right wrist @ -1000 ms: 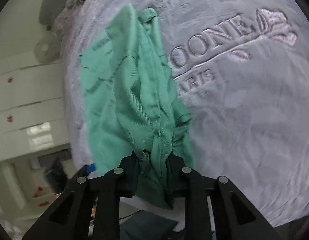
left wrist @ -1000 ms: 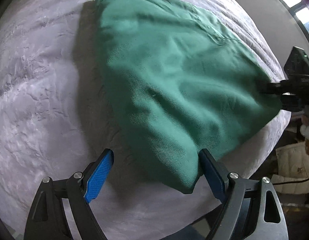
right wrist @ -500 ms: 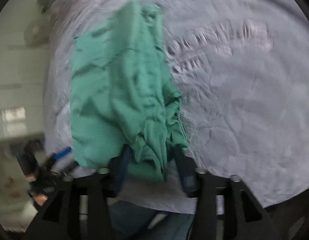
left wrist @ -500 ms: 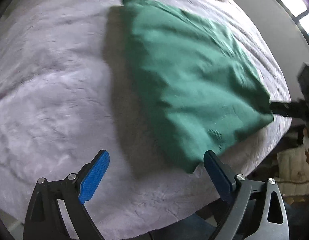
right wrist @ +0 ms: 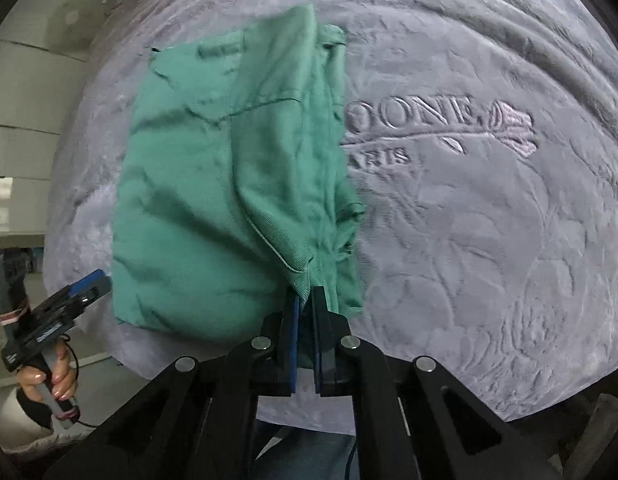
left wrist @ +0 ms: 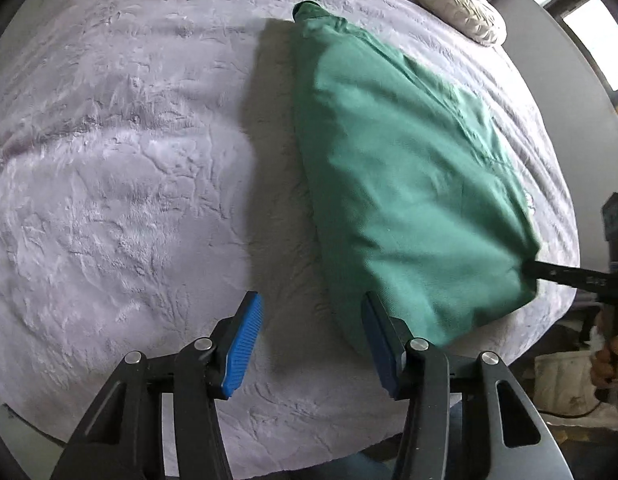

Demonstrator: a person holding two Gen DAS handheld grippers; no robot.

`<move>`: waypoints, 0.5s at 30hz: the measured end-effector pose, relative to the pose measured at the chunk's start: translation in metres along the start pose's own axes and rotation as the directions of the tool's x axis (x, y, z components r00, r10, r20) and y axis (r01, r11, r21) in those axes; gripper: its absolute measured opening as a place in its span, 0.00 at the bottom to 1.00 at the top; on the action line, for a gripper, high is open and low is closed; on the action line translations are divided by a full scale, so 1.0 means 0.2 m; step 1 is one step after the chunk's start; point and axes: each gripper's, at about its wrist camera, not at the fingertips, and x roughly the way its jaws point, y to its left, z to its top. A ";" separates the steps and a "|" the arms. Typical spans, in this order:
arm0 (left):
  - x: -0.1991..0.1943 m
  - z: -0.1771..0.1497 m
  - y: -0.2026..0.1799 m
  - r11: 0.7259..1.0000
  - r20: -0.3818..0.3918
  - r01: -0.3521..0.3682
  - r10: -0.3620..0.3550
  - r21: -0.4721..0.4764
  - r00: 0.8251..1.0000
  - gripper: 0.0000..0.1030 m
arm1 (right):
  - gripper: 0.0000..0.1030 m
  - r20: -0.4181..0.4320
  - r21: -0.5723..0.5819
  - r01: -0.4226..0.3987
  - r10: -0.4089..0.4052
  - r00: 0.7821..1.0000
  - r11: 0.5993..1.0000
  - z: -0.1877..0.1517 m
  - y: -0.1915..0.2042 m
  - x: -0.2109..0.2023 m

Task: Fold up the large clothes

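Left wrist view: we are narrowing our empty left gripper [left wrist: 311,330] toward the green garment [left wrist: 405,184] corner while our right gripper [right wrist: 305,300] stays clamped on its hem, readying the next fold.

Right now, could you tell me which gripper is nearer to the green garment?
The right gripper: it is shut on the green garment's near corner. The left gripper is open beside the garment's edge, gripping nothing.
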 end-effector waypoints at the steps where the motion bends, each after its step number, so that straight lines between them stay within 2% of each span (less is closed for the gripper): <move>1: -0.02 0.00 0.00 1.000 0.003 0.009 -0.009 0.008 1.000 0.52 | 0.06 -0.004 -0.001 0.006 -0.006 1.000 1.000 0.00 -0.01 0.02; 5: -0.01 0.01 -0.10 0.997 0.003 0.004 -0.004 0.077 1.000 0.52 | 0.06 -0.017 -0.033 0.069 -0.069 0.997 0.997 0.03 0.00 0.11; 8: 0.08 -0.03 -0.16 0.988 -0.006 -0.044 0.046 0.147 0.999 0.52 | 0.06 -0.006 -0.066 0.103 -0.103 0.995 0.993 0.04 0.06 0.13; 15: 0.19 -0.06 -0.18 0.982 -0.002 -0.063 0.065 0.180 0.998 0.55 | 0.06 -0.008 -0.101 0.148 -0.150 0.989 0.984 0.05 0.07 0.25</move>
